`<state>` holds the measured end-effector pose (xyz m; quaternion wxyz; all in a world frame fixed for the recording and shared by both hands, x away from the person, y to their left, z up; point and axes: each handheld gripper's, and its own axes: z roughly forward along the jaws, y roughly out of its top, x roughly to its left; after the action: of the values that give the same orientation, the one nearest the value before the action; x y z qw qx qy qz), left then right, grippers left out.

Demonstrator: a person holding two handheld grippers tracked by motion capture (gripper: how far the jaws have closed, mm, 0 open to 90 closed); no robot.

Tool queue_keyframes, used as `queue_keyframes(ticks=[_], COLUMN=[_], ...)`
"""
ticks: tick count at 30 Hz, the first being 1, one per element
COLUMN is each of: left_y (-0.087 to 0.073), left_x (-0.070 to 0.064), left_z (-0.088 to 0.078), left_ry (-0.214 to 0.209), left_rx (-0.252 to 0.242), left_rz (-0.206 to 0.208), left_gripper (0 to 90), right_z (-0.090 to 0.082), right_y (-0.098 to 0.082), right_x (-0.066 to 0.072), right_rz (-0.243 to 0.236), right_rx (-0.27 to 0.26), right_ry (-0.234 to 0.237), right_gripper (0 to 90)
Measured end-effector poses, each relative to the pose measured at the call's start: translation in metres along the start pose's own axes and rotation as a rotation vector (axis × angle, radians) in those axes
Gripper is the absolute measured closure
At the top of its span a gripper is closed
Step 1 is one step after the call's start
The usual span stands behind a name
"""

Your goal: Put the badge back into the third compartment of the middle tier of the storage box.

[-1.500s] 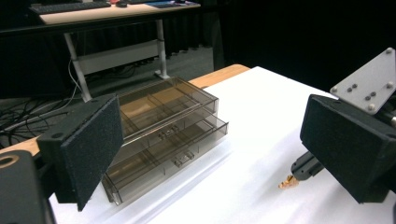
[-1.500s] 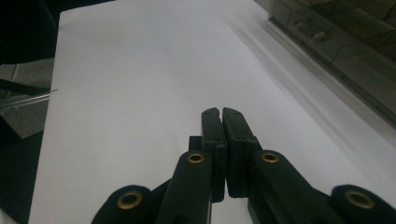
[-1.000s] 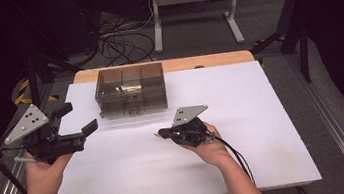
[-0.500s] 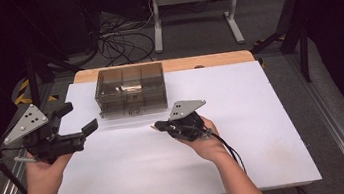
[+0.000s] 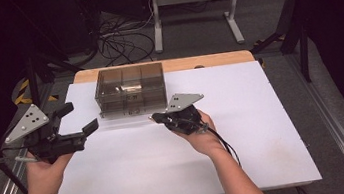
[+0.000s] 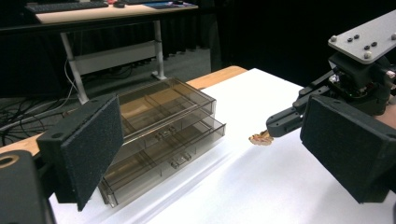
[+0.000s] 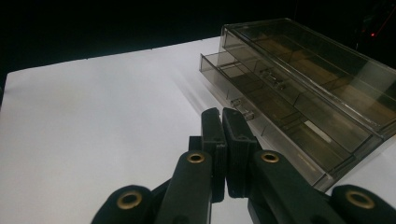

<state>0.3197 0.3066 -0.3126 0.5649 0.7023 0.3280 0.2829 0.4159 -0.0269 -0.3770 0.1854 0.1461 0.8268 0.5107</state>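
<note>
A smoky clear drawer box (image 5: 130, 91) sits at the far middle of the white surface (image 5: 265, 130), close to the wooden edge strip (image 5: 215, 59). It has two tiers; the lower drawer (image 6: 175, 151) is pulled out a little past the upper one, seen in the left gripper view.

Right gripper (image 5: 156, 118) — held low over the surface, just in front of the box's near right corner, tip pointing left. Its fingers (image 7: 223, 140) are clenched, pads pressed flat together in the right gripper view. At the very tip, the left gripper view shows a small tan-and-brown thing (image 6: 260, 138) pinched between them; too small to tell what it is. It hangs just above the white surface, near the front of the drawer box and not touching it.

Left gripper (image 5: 78, 120) — held at the left edge of the surface, well apart from the box, pointing right towards it. Fingers (image 6: 88, 147) released, spread wide, nothing between the pads.

Grey three-cornered plates ride on top of both grippers. A cable (image 5: 224, 143) trails from the right gripper back along the forearm.

Beyond the surface: dark floor, a tangle of cords (image 5: 124, 40), legs of a white desk frame (image 5: 193, 3).
</note>
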Motion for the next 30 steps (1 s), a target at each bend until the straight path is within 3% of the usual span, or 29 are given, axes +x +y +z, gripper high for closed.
queue_keyframes(ticks=[30], left_y=[0.0], left_x=[0.001], left_z=[-0.001], left_ry=[-0.004], left_rx=[-0.008], left_rz=[-0.005], left_gripper=[6.9], right_z=[0.017], right_y=[0.016], right_x=[-0.024], right_rz=[0.015], right_rx=[-0.038], right_ry=[-0.136], right_gripper=[89.2])
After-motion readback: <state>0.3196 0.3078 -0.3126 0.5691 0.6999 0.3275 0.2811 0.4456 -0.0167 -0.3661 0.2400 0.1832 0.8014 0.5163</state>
